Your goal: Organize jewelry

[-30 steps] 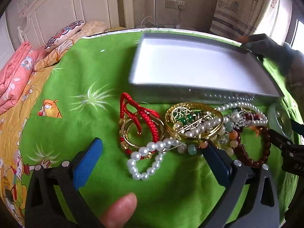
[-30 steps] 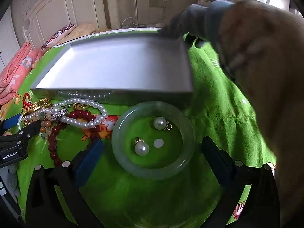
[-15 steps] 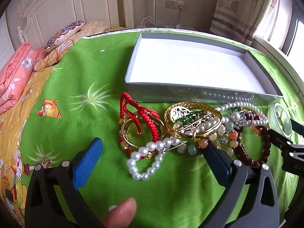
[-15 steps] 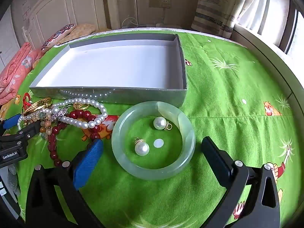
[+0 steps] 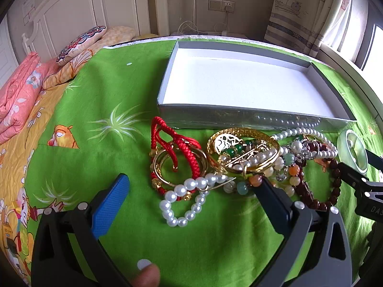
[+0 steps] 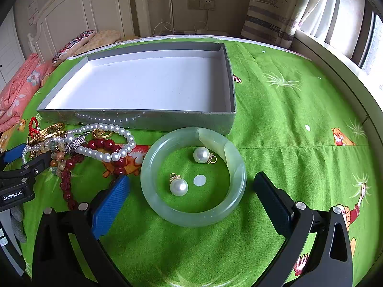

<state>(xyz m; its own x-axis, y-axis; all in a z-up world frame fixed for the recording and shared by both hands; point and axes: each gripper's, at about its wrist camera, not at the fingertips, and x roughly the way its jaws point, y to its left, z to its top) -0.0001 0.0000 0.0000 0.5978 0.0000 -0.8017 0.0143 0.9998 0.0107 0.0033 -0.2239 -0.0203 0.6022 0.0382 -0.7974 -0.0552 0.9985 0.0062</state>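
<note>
Two pearl earrings [image 6: 201,155] lie inside the jade bangle [image 6: 193,177] just ahead of the right hand-held gripper [image 6: 191,191], spread wide; left hand-held gripper [image 5: 191,191] likewise wide before the pearl bracelet [image 5: 184,201].

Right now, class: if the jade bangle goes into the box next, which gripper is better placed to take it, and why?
Right. The right gripper is open with the jade bangle lying between its fingers, near the box. The left gripper faces the tangled pile instead.
</note>
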